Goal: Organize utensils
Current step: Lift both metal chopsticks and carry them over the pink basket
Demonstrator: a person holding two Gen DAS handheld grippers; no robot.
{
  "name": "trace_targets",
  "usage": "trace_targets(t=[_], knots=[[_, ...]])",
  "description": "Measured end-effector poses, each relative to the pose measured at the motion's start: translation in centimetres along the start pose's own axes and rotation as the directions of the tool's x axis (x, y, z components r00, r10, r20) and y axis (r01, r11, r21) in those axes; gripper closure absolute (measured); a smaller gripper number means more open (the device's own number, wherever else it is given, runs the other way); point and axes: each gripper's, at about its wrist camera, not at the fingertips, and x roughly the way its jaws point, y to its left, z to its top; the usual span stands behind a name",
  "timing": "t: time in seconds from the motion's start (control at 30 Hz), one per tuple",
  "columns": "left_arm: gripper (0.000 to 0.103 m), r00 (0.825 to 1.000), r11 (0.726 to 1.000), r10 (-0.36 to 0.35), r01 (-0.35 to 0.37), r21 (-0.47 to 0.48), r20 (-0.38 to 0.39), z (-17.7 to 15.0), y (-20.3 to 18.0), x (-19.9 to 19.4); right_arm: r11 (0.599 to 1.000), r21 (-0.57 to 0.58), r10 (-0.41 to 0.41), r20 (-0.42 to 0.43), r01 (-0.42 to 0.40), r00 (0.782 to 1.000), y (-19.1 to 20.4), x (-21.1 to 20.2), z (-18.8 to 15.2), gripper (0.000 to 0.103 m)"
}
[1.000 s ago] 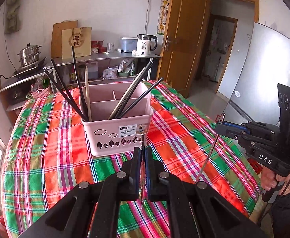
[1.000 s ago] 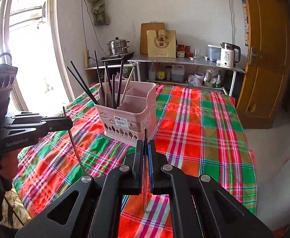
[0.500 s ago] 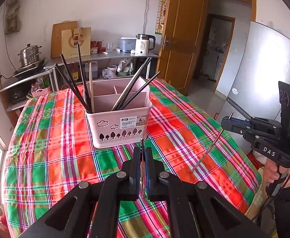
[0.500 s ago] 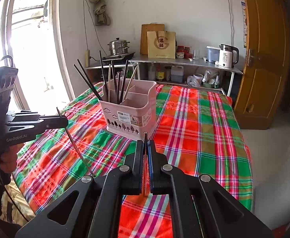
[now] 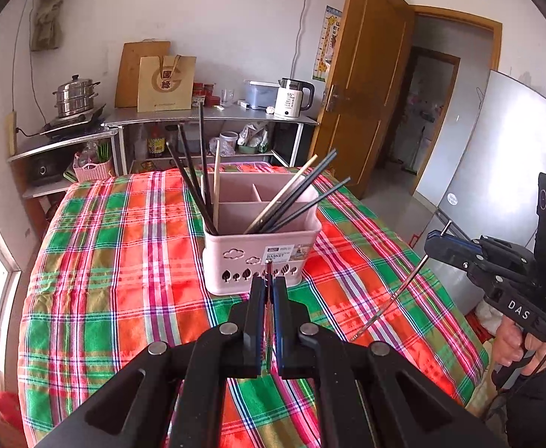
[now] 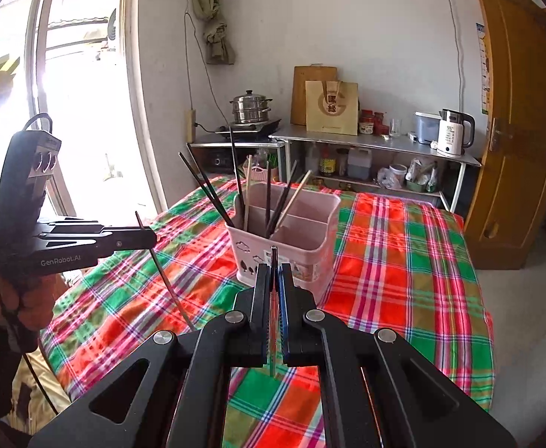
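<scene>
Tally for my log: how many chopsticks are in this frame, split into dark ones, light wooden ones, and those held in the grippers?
Dark chopsticks in the basket: 5
Light wooden chopsticks in the basket: 2
Left-held chopstick in the left gripper: 1
Right-held chopstick in the right gripper: 1
Total: 9

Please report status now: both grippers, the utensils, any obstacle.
Left gripper shut on chopstick; right gripper shut on second chopstick. Pink basket ahead on plaid tablecloth, holding chopsticks. Nothing in the way.
</scene>
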Motion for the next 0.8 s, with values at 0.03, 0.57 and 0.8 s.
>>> trace_targets(t=[0.03,0.57,0.8], knots=[[0.099,1.0,1.0,0.004,-0.004,-0.003,0.008,0.5,0.3,-0.1,1.0,-0.004,0.008,0.008,-0.008,1.0,0.2,0.2,0.4,0.099],[0.099,0.986,1.0,-0.001,0.006,-0.027,0.165,9.9,2.5,-2.9,0.995,0.018,0.095,0.168,-0.1,0.981,0.5,2.0,9.3,0.099],[0.099,0.985,0.999,0.003,0.003,-0.034,0.173,12.6,3.1,-1.3,0.994,0.034,0.098,0.194,-0.107,0.976,0.0,3.5,11.9,0.099]])
